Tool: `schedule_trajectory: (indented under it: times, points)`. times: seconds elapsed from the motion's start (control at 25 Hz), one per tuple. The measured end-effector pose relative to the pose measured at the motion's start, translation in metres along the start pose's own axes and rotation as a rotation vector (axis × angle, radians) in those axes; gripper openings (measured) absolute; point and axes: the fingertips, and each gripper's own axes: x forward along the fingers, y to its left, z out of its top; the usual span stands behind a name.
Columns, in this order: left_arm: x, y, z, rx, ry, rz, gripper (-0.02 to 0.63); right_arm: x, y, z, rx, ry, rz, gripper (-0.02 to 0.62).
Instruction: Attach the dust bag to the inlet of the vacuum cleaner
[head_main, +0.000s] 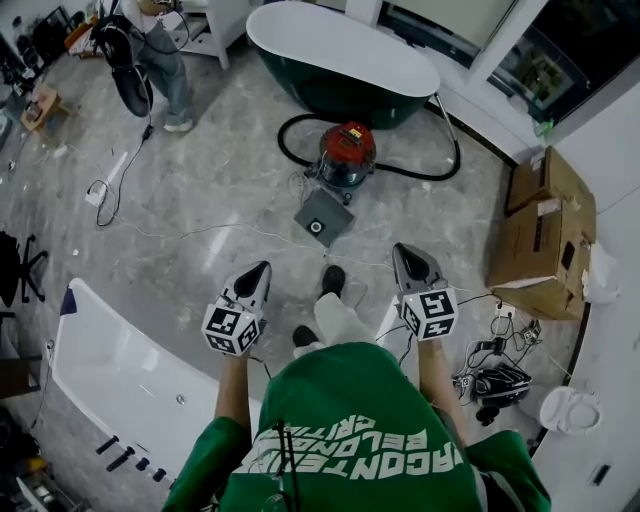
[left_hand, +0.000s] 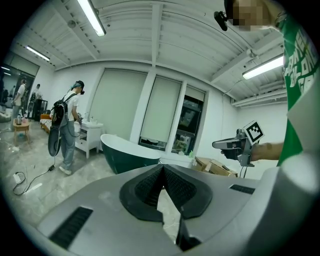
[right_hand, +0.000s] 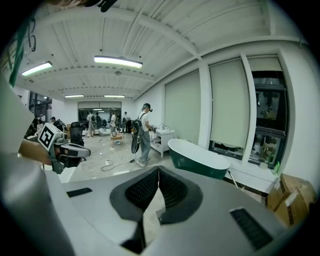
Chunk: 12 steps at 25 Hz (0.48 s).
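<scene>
Over a grey marble floor (head_main: 200, 190), left gripper (head_main: 262, 268) and right gripper (head_main: 401, 248) hover, jaws together, empty. At twelve o'clock: bag (head_main: 323, 217), vacuum (head_main: 346, 153), then green tub (head_main: 340, 60).

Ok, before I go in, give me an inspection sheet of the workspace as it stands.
Surface: grey marbled floor; no table in use.
Job's things: red-topped vacuum cleaner stands on the floor; a flat grey dust bag with a round opening lies just in front of it, not attached.
Clutter: cardboard boxes at right; dark gear on the floor below them, too small to identify.
Grippers: left gripper and right gripper both shut, nothing between the jaws, short of the bag.
Cables: black hose loops round the vacuum; loose cable at upper left.
Surroundings: green bathtub behind the vacuum; white bathtub lower left; another person far left.
</scene>
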Motion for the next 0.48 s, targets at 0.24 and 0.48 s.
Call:
schedule_trajectory:
  times: [0.24, 0.48]
  points:
    - [0.032, 0.03, 0.022, 0.028, 0.003, 0.021, 0.003, 0.054, -0.012, 0.022, -0.02, -0.021, 0.053, 0.009]
    - [0.068, 0.055, 0.049, 0.035, 0.009, 0.047, 0.003, 0.104, -0.038, 0.054, -0.016, -0.051, 0.083, 0.009]
